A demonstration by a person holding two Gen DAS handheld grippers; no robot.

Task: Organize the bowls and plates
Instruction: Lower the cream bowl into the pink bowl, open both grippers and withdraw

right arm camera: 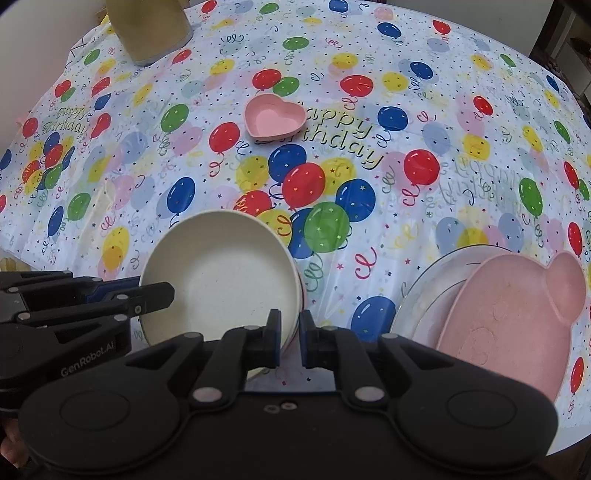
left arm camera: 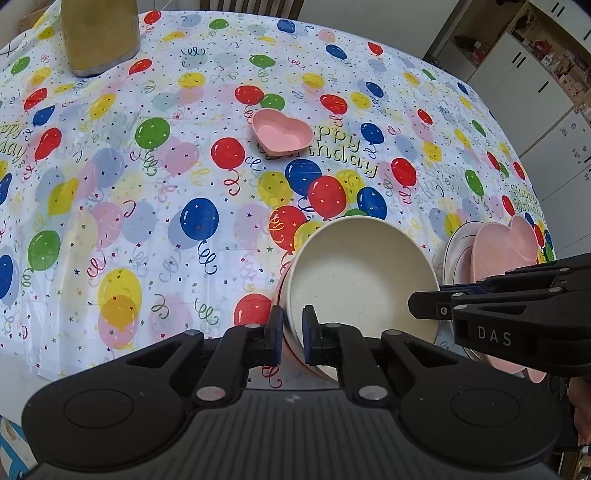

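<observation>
A cream round bowl (left arm camera: pixel 358 273) (right arm camera: pixel 221 273) sits near the table's front edge, with a reddish rim of another bowl showing under it. My left gripper (left arm camera: pixel 293 325) is shut on the cream bowl's left rim, and in the right wrist view it (right arm camera: pixel 162 295) reaches in from the left. My right gripper (right arm camera: pixel 288 332) is shut on the bowl's right rim, and in the left wrist view it (left arm camera: pixel 424 310) comes in from the right. A small pink heart bowl (left arm camera: pixel 282 133) (right arm camera: pixel 275 116) stands alone mid-table.
A pink heart-lobed plate (left arm camera: pixel 506 254) (right arm camera: pixel 509 314) lies on a white plate (left arm camera: pixel 456 243) (right arm camera: pixel 424 291) to the right of the bowl. A tall tan jug (left arm camera: pixel 99 33) (right arm camera: pixel 151 26) stands at the far left. A balloon-print cloth (left arm camera: pixel 147 221) covers the table.
</observation>
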